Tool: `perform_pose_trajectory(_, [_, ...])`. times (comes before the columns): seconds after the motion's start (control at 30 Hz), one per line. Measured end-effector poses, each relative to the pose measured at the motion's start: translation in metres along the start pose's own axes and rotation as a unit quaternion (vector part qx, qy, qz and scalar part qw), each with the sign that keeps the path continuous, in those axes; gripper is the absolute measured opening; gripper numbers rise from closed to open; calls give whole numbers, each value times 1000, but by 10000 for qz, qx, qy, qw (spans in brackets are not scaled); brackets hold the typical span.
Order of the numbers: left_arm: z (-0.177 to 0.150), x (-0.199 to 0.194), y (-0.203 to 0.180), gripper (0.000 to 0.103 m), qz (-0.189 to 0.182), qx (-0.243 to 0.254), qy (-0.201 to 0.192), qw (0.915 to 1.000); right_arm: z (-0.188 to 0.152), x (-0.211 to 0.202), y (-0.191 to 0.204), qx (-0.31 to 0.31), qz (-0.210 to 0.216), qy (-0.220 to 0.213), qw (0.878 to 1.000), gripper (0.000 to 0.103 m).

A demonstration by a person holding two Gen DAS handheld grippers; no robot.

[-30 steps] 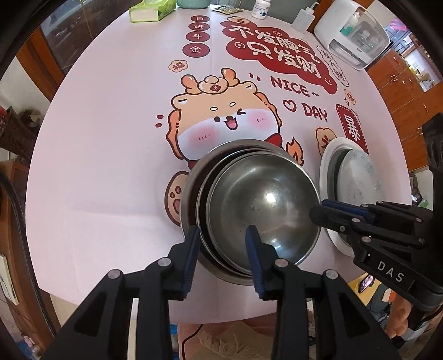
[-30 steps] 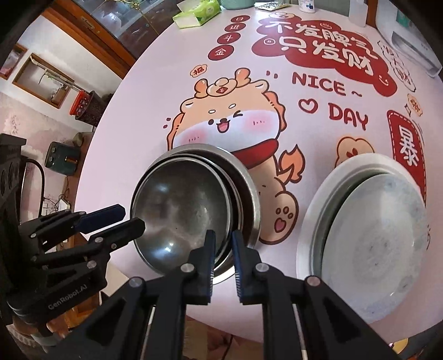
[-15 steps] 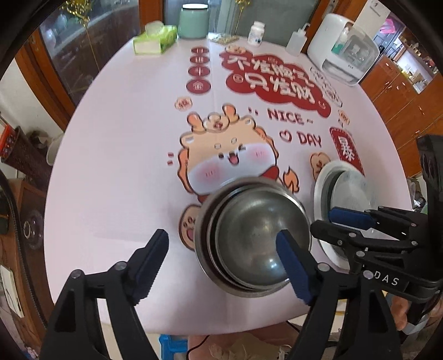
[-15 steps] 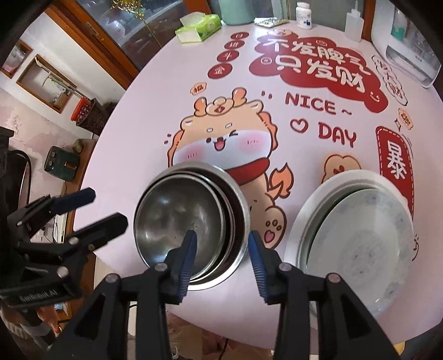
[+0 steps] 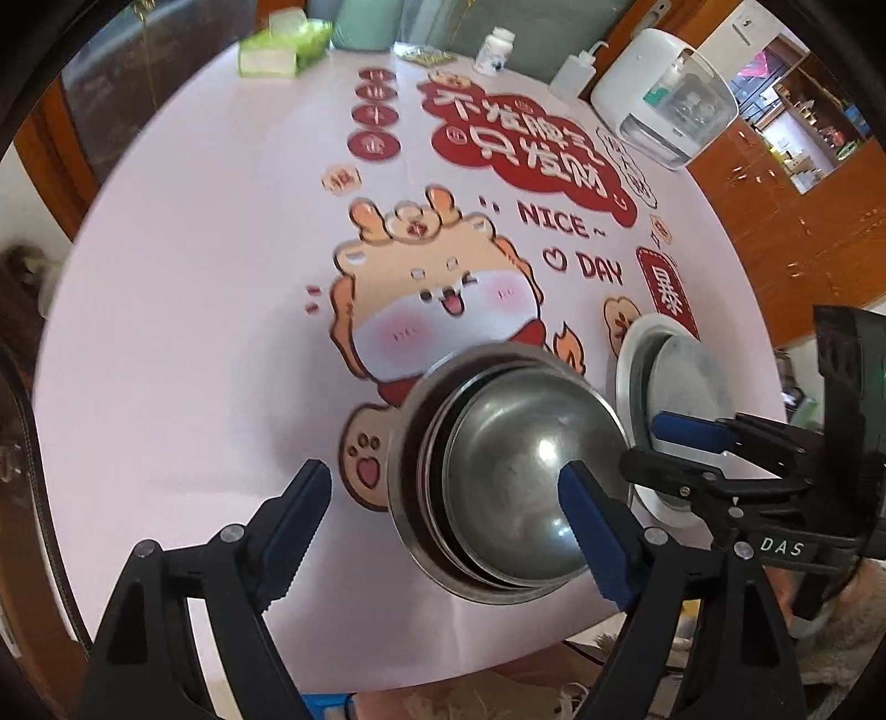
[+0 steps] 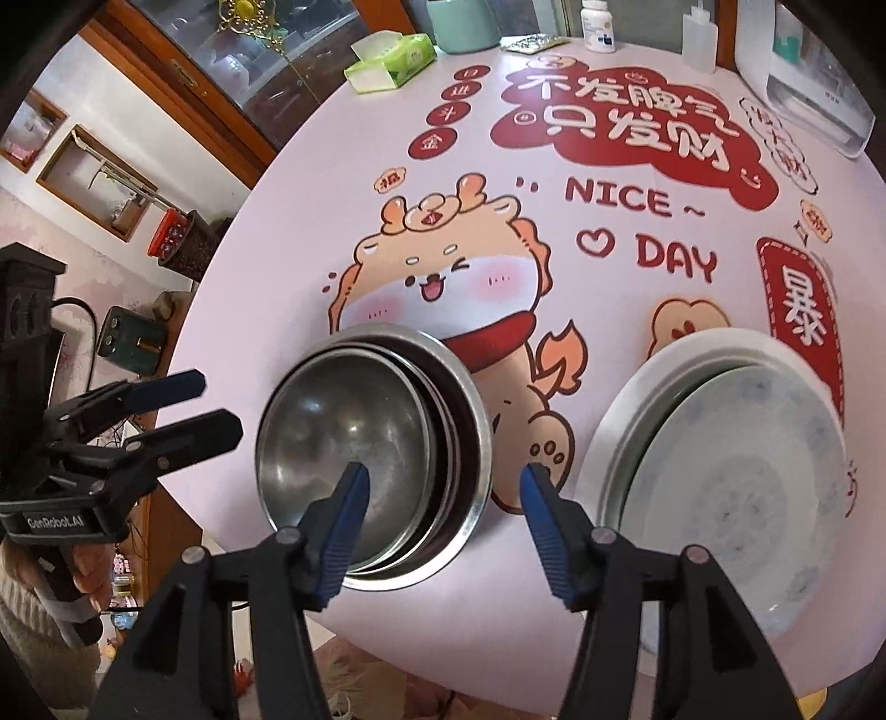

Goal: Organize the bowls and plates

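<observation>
Both grippers' fingers (image 5: 592, 531) off bowls (image 5: 515, 476) now.

Well beyond your jaws, the round table (image 6: 266, 266) wears a pale cloth printed with a cartoon dragon (image 6: 437, 288) and the words NICE DAY. At its far edge, ahead of your jaws and to their left, you see a green tissue box (image 6: 390, 60) beside a teal canister (image 6: 464, 22). Farther right along that edge stand a white pill bottle (image 6: 598, 25), a clear squeeze bottle (image 5: 573, 75) and a white appliance with a clear lid (image 5: 664, 105). Wooden cabinets (image 5: 797, 221) stand off to the right.
</observation>
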State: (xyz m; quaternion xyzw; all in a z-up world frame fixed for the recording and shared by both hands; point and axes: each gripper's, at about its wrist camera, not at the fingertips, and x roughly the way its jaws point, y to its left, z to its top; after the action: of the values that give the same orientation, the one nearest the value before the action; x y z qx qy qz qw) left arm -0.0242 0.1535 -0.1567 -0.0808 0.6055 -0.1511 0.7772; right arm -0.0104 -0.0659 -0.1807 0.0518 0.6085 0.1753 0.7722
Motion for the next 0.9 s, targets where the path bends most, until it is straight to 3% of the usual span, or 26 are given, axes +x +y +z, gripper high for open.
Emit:
perform_pose_trajectory(0.23, [-6, 30, 14, 83, -465, -178, 360, 9981, -1, 25, -12, 336, 235, 257, 9988, 57])
perform_pose_trajectory(0.47, [-4, 47, 13, 81, -597, -83, 606, 9963, 1, 38, -13, 488, 396, 444, 9970, 57])
perform_pose_trajectory(0.57, [-3, 52, 13, 73, -710, -69, 723, 9948, 2, 40, -12, 469, 425, 498, 9968, 55])
perform_pose_trajectory(0.67, [-3, 54, 13, 67, -809, -61, 834, 9932, 2, 41, -11, 424, 459, 602, 9962, 45])
perform_pose_trajectory(0.9, [-4, 56, 14, 51, -835, -20, 1041, 9911, 2, 40, -14, 447, 445, 671, 9958, 37])
